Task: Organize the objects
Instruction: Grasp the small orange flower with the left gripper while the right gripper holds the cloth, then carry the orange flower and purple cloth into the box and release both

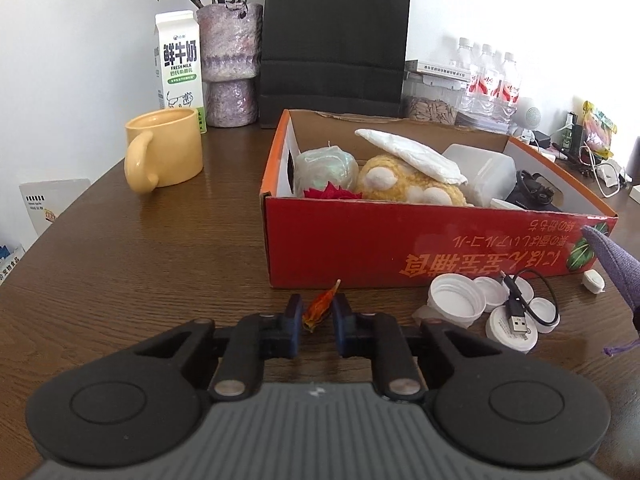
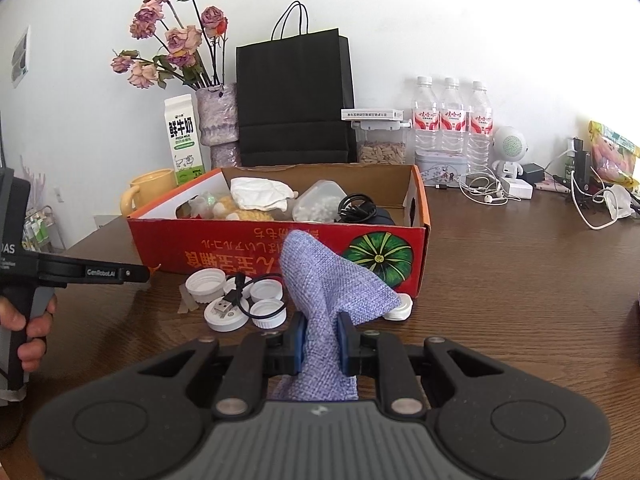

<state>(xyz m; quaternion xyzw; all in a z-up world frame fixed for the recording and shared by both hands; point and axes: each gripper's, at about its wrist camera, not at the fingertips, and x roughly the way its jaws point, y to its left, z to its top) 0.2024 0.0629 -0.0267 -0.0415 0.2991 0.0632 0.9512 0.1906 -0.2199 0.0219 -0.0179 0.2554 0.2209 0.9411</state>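
Note:
My left gripper (image 1: pixel 317 314) is shut on a small orange-red leaf-like piece (image 1: pixel 319 306) just in front of the red cardboard box (image 1: pixel 400 248). The box holds a yellow plush toy (image 1: pixel 404 184), a white cloth (image 1: pixel 412 152), a wrapped ball (image 1: pixel 326 168), a clear tub (image 1: pixel 486 172) and black cables (image 1: pixel 532 190). My right gripper (image 2: pixel 323 338) is shut on a purple woven fabric pouch (image 2: pixel 320 280), held upright in front of the box (image 2: pixel 240 248). The left gripper shows at the left of the right wrist view (image 2: pixel 136 274).
White bottle caps (image 1: pixel 456 298) and a black USB cable (image 1: pixel 520 312) lie on the wooden table (image 1: pixel 160 260) by the box's front. A yellow mug (image 1: pixel 164 154), milk carton (image 1: pixel 178 64), vase (image 1: pixel 230 64), black paper bag (image 1: pixel 336 40) and water bottles (image 2: pixel 452 120) stand behind.

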